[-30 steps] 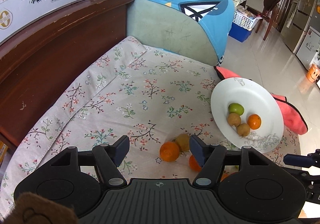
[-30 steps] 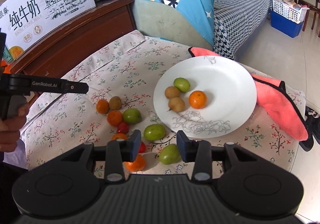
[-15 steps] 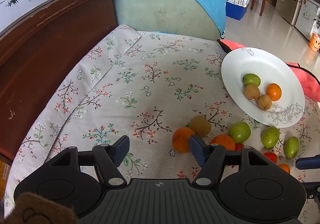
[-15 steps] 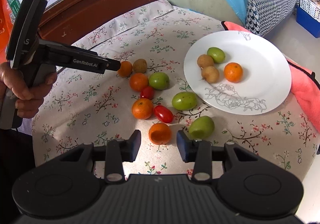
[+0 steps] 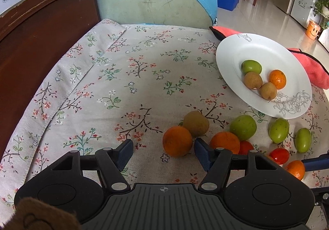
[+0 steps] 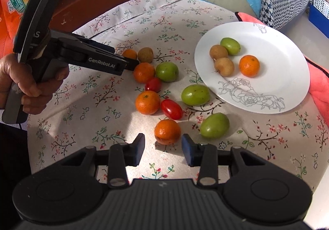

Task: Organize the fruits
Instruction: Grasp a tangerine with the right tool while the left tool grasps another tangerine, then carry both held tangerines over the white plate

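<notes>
A white plate (image 5: 232,49) (image 6: 287,49) holds a green fruit, two brown fruits and an orange. Loose fruit lies on the floral cloth. My left gripper (image 5: 163,147) is open, low over the cloth, with an orange (image 5: 177,141) just ahead between its fingers and a brown fruit (image 5: 195,123) behind it. It also shows in the right wrist view (image 6: 131,63). My right gripper (image 6: 162,145) is open, with another orange (image 6: 167,131) between its fingertips. Green fruits (image 6: 195,94) (image 6: 214,125) and red tomatoes (image 6: 171,109) lie around.
A pink cloth (image 5: 312,67) lies under the plate's right side. A dark wooden headboard (image 5: 41,35) runs along the left. A green cushion (image 5: 150,2) stands behind the table. The table edge falls off at the right (image 6: 320,168).
Both grippers have moved in and down towards the loose fruit. The left now has an orange between its fingers, and the right has closed in on the nearest orange. Both stay open.
</notes>
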`<action>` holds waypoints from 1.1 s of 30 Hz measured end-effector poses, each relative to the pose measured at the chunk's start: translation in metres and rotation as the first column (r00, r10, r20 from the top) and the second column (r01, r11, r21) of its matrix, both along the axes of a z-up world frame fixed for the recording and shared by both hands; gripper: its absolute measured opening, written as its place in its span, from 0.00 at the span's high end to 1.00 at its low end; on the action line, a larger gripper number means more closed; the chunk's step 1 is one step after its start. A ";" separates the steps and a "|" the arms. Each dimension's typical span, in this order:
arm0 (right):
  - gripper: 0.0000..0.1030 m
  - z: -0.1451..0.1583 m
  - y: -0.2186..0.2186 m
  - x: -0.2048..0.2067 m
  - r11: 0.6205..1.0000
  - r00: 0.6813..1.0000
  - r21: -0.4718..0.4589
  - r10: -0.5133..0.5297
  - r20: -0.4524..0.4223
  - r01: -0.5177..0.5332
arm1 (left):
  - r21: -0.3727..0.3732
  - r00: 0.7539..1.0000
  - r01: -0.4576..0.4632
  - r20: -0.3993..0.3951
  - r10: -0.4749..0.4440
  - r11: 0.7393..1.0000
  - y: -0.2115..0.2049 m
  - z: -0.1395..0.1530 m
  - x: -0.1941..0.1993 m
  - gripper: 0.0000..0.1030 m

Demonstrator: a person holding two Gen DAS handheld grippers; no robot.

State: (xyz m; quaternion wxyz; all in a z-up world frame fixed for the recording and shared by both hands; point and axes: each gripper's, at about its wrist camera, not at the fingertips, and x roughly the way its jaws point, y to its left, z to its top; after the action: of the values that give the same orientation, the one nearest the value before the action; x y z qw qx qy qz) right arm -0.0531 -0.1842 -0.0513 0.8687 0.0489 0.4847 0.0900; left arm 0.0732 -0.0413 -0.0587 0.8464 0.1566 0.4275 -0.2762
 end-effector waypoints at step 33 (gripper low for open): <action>0.72 0.007 0.004 0.005 0.999 0.997 -0.047 0.008 0.076 -0.004 | -0.066 1.000 -0.029 0.006 0.029 0.997 0.007 0.021 0.002 0.76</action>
State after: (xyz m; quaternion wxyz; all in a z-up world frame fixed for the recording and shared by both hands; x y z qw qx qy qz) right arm -0.0483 -0.1799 -0.0439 0.8872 0.0237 0.4533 0.0830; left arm 0.0750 -0.0343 -0.0372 0.8566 0.1234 0.4174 -0.2773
